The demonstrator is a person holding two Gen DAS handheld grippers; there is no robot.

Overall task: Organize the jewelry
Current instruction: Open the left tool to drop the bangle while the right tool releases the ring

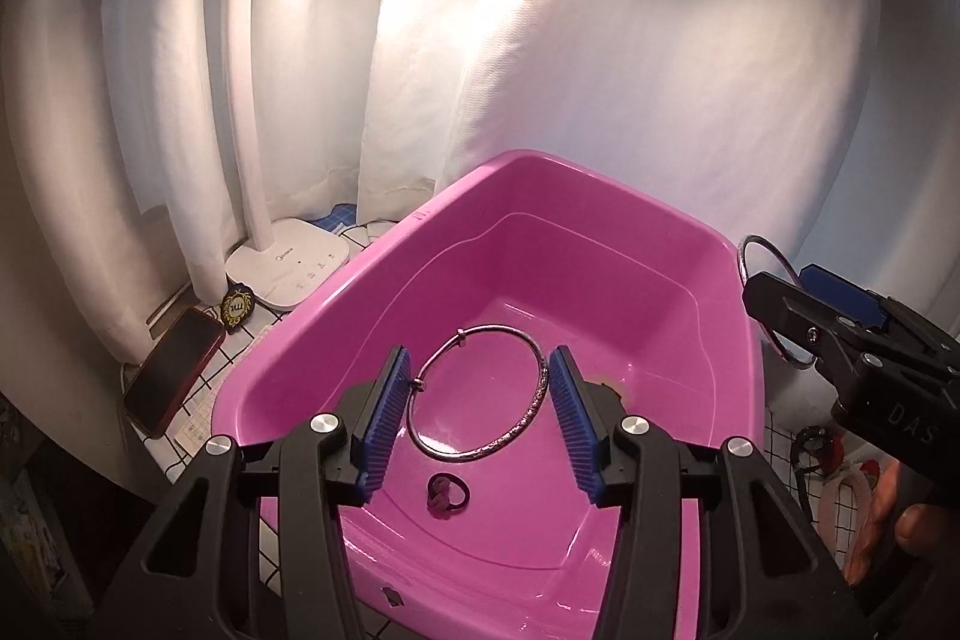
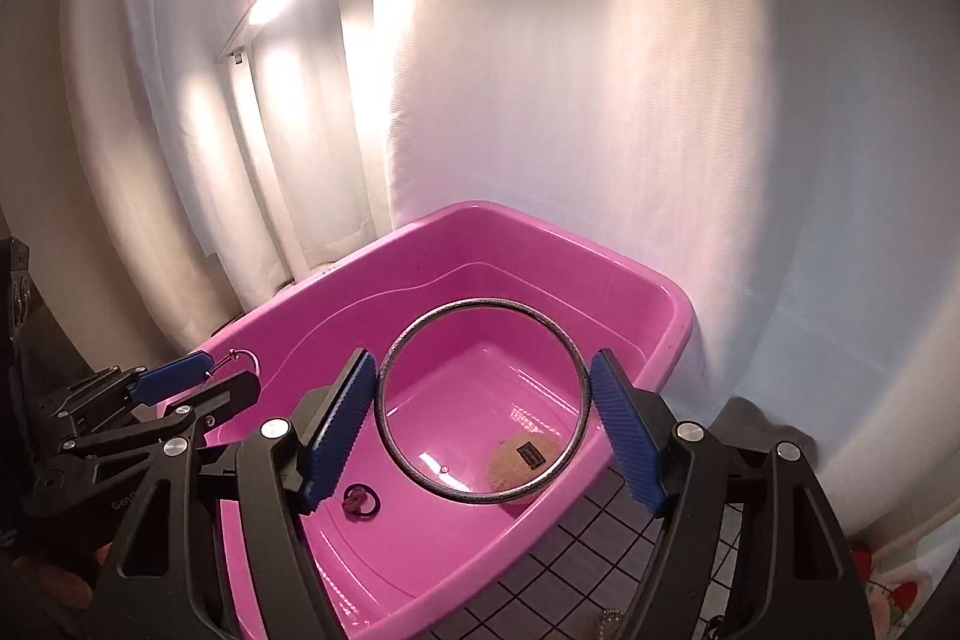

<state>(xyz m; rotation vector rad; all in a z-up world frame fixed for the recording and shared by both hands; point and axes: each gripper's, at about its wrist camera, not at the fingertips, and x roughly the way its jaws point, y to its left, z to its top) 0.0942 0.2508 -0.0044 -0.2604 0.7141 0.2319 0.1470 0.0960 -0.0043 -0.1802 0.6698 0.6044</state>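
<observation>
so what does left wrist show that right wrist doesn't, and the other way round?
Left wrist only: a white lamp base, a dark phone in a red case and a black-and-gold badge, all left of the tub.
Right wrist only: a round tan pad with a dark label on the tub floor, and dark grid tiles.
Both: the pink plastic tub, each gripper holding a silver bangle across its pads, the left gripper a clasped bangle, the right gripper a plain hoop, plus a small dark ring lying in the tub.
</observation>
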